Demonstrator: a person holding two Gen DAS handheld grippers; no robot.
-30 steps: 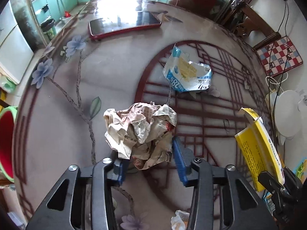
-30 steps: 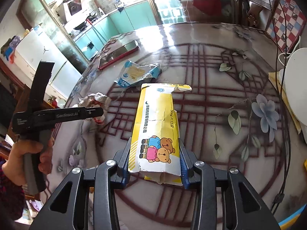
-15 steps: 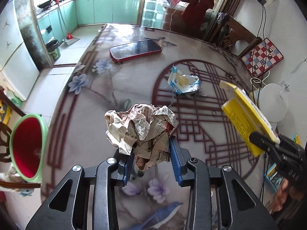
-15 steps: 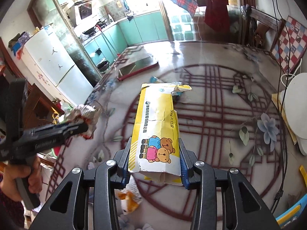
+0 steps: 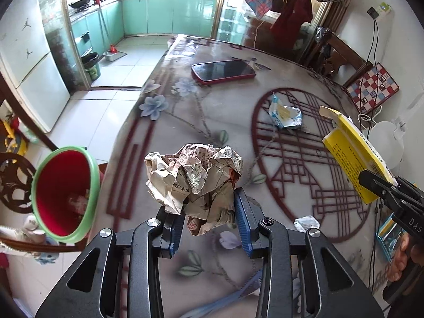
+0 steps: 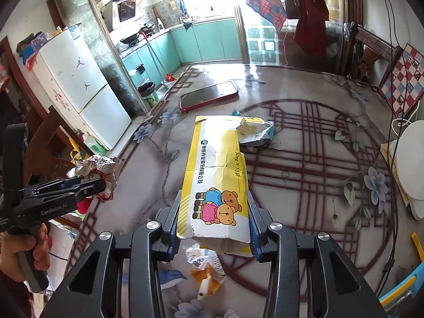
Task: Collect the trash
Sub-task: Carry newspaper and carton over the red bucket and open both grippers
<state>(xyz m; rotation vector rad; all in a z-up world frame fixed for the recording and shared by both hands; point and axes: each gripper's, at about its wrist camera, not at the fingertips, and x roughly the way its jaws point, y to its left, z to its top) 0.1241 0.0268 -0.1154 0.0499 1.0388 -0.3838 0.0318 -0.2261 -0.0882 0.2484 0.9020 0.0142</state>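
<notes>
We hold two pieces of trash above the patterned tabletop (image 5: pixel 164 122). Our left tongs (image 5: pixel 209 220) are clamped partway on a crumpled newspaper ball (image 5: pixel 194 177), light and springy, best pinched through its dense middle. Our right tongs (image 6: pixel 214 228) grip the near end of a yellow carton (image 6: pixel 216 175) (flattened, thin and stiff, easily creased). A red bin (image 5: pixel 63 193) with a green rim sits below the tabletop's left edge; it possibly holds some scraps already.

Bin (image 5: pixel 91 188) contents blurred; blue wrapper (image 6: pixel 258 135) half hidden behind yellow box (image 6: pixel 216 175); orange packet (image 6: pixel 205 273) print illegible.
</notes>
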